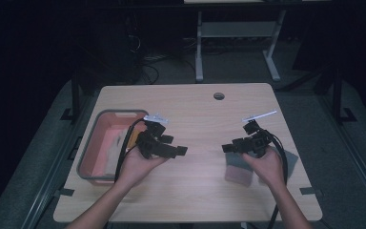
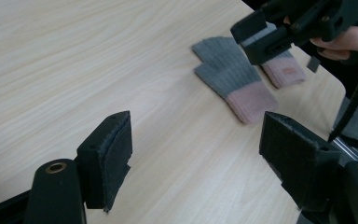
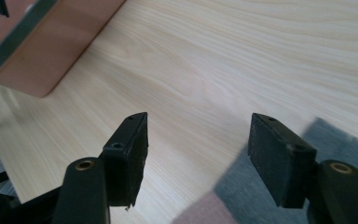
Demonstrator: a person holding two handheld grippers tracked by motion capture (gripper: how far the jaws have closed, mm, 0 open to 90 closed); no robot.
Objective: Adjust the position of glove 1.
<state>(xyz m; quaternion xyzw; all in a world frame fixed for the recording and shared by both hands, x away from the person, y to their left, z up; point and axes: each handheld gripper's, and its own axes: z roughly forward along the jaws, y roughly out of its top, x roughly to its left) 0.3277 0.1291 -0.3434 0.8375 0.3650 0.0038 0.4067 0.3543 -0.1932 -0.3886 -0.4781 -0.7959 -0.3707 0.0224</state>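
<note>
My left gripper point(image 1: 181, 150) hangs over the bare wood of the table point(image 1: 195, 191) with its jaws spread wide and nothing between them. In the left gripper view the pads point(image 2: 116, 158) frame only wood grain. Ahead of it and a little to its right lie the gloves point(image 2: 233, 77), grey knit with pink cuffs, flat on the table side by side and touching. The pink tub point(image 1: 106, 143) with its grey rim sits just behind my left hand point(image 1: 136, 164).

My right gripper point(image 1: 228, 148) is also open and empty, its jaws standing wide apart. It hovers right over the gloves. In the right gripper view grey knit and a bit of pink cuff lie just under and in front of its right jaw, while the tub's corner shows well ahead of it on the far left. Both grippers point toward each other, well apart.
</note>
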